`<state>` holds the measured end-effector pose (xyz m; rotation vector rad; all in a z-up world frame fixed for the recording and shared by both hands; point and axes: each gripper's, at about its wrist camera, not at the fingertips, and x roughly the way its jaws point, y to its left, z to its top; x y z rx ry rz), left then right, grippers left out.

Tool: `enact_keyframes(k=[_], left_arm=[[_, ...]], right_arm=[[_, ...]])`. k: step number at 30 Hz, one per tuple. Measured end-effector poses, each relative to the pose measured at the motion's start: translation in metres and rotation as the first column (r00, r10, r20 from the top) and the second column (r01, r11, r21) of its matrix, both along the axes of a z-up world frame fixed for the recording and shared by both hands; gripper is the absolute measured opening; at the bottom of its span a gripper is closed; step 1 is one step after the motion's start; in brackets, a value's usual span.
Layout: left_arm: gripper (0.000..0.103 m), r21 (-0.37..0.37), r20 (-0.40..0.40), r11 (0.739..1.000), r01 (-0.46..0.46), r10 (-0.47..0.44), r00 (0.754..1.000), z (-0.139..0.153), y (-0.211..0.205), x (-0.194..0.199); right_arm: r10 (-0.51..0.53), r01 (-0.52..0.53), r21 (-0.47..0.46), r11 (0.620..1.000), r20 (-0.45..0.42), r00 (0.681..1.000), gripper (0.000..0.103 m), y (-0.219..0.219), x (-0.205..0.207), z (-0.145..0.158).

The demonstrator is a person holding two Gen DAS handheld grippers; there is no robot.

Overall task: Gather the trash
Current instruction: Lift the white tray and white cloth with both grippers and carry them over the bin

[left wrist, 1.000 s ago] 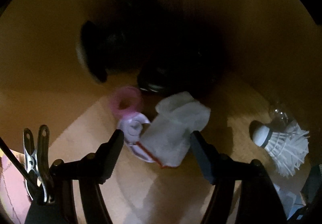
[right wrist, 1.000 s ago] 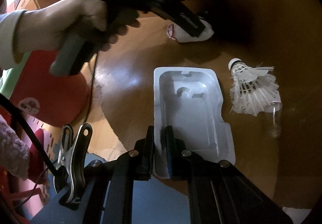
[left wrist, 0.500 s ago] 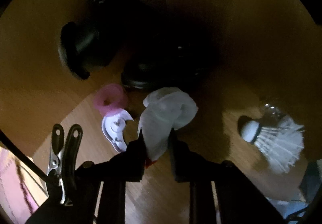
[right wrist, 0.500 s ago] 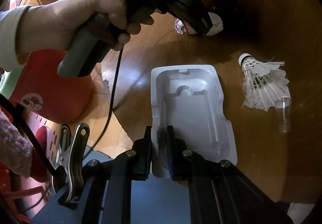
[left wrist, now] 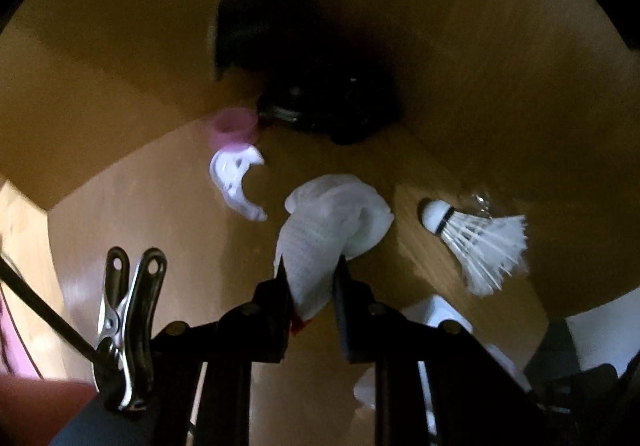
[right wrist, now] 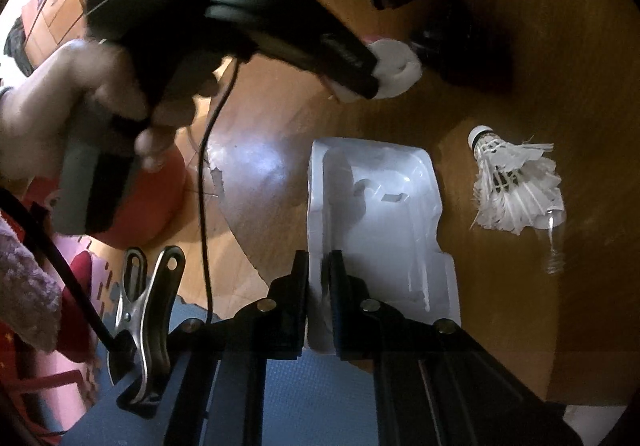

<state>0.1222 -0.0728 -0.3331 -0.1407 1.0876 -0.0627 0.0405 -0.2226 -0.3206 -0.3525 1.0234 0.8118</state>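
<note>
My left gripper point(left wrist: 311, 266) is shut on a crumpled white tissue point(left wrist: 332, 213), held just above the round wooden table point(left wrist: 140, 205). The right wrist view shows a hand point(right wrist: 60, 105) holding that gripper, with the tissue point(right wrist: 396, 65) bulging past its tip. My right gripper point(right wrist: 319, 260) is shut on the near left rim of a white moulded plastic packaging tray point(right wrist: 380, 213), which lies on the table by its front edge.
A white shuttlecock point(left wrist: 476, 242) point(right wrist: 516, 185) lies to the right, a small clear bottle point(right wrist: 556, 242) beside it. A pink ring point(left wrist: 234, 125), a curved white plastic piece point(left wrist: 236, 181) and a black object point(left wrist: 304, 85) lie further back. A red round thing point(right wrist: 160, 197) sits below the table's left edge.
My left gripper shut on the tissue and carried it up and to the right, which uncovered the curved white plastic piece. My right gripper kept its hold on the tray.
</note>
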Motion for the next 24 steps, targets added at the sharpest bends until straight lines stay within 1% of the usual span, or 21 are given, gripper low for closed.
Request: enact_keyframes(k=[4, 5, 8, 9, 10, 13, 14, 17, 21, 24], left_arm=[[0.019, -0.073, -0.022, 0.995, -0.066, 0.064, 0.998, 0.005, 0.010, -0.020], [0.019, -0.079, -0.026, 0.994, -0.072, 0.071, 0.997, 0.010, 0.002, -0.027], [0.019, -0.083, -0.033, 0.992, -0.090, 0.087, 0.996, 0.016, 0.003, -0.048], [0.019, -0.085, -0.037, 0.992, -0.093, 0.091, 0.995, 0.027, -0.007, -0.056], [0.019, -0.090, -0.044, 0.991, -0.098, 0.095, 0.995, 0.029, -0.007, -0.062], [0.019, -0.088, -0.062, 0.990, -0.107, 0.102, 0.993, 0.034, -0.008, -0.079], [0.019, -0.085, -0.065, 0.991, -0.107, 0.102, 0.993, 0.038, -0.007, -0.081], [0.019, -0.088, -0.057, 0.989, -0.118, 0.114, 0.992, 0.054, -0.008, -0.102], [0.019, -0.111, -0.046, 0.987, -0.112, 0.107, 0.993, 0.065, -0.002, -0.110], [0.019, -0.118, -0.033, 0.987, -0.110, 0.107, 0.994, 0.079, 0.002, -0.119]], right_arm=[[0.012, -0.012, 0.006, 1.000, 0.029, 1.000, 0.010, -0.001, -0.007, 0.008], [0.015, -0.015, 0.008, 1.000, 0.034, 0.999, 0.010, -0.001, -0.007, 0.010], [0.031, -0.031, 0.016, 0.999, 0.034, 0.999, 0.009, -0.001, -0.016, 0.015], [0.038, -0.038, 0.012, 0.999, 0.039, 0.999, 0.009, -0.001, -0.018, 0.017], [0.047, -0.048, 0.007, 0.999, 0.045, 0.998, 0.009, -0.002, -0.022, 0.019], [0.107, -0.106, -0.026, 0.994, 0.071, 0.992, 0.009, -0.002, -0.030, 0.028], [0.130, -0.127, -0.039, 0.991, 0.080, 0.988, 0.009, -0.001, -0.030, 0.031], [0.215, -0.206, -0.083, 0.975, 0.107, 0.971, 0.009, 0.001, -0.043, 0.047], [0.281, -0.267, -0.112, 0.957, 0.133, 0.951, 0.009, 0.005, -0.054, 0.071], [0.333, -0.317, -0.124, 0.940, 0.152, 0.930, 0.009, 0.013, -0.065, 0.091]])
